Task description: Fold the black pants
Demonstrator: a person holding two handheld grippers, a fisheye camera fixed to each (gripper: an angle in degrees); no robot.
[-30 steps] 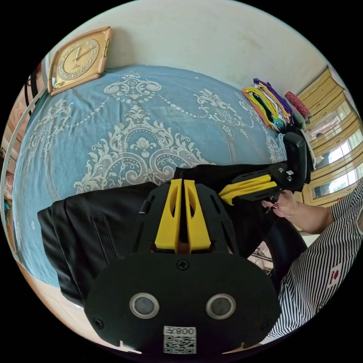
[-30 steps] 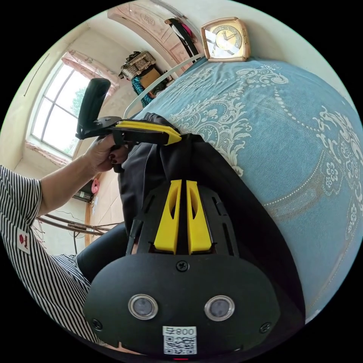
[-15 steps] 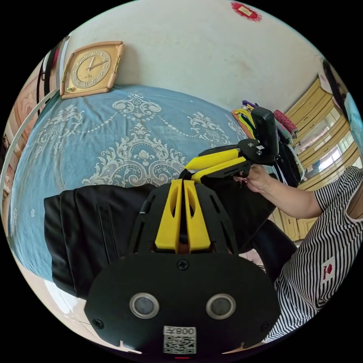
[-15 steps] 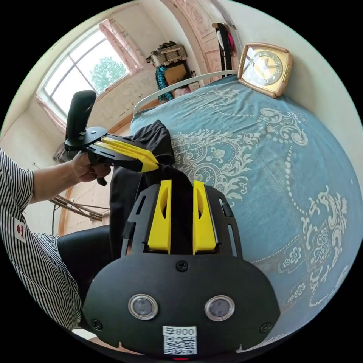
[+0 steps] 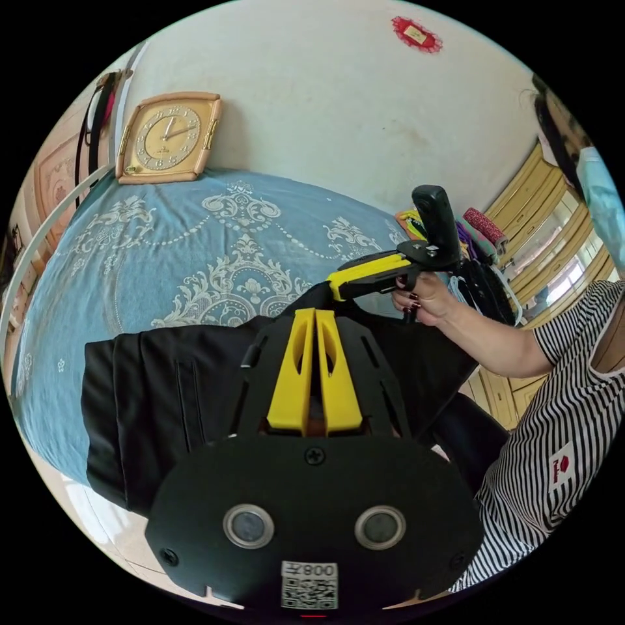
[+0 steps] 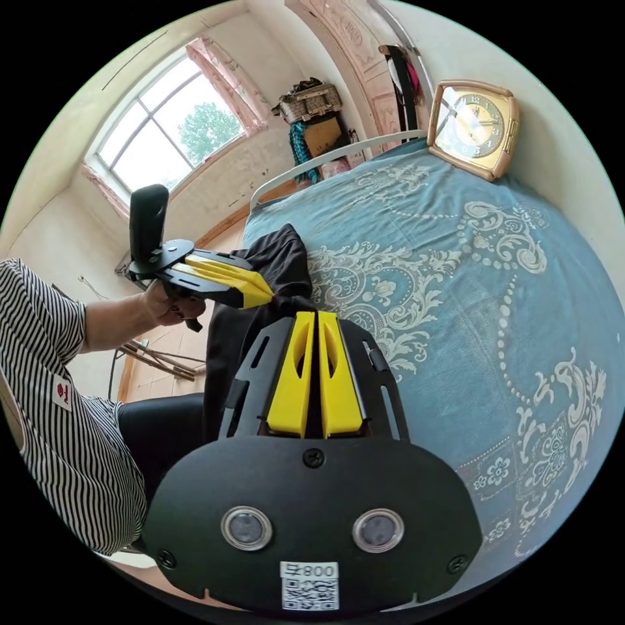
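Left tool (image 5: pixel 316 317) closed on black pants (image 5: pixel 163 397), right tool (image 5: pixel 335 288) gripping beside, blue bedspread (image 5: pixel 130 260)

Black pants (image 5: pixel 163 390): smooth matt cloth, faint sheen. Bedspread (image 5: pixel 195 221): soft blue woven cloth w/ pale ornate print. Left gripper (image 5: pixel 315 314) & right gripper (image 6: pixel 316 316): matt yellow plastic jaws, black plastic body. Clock (image 5: pixel 169 137): glossy gold-tone frame.

Bright daylight from the window (image 6: pixel 170 135) — sharp centre, fisheye-warped edges
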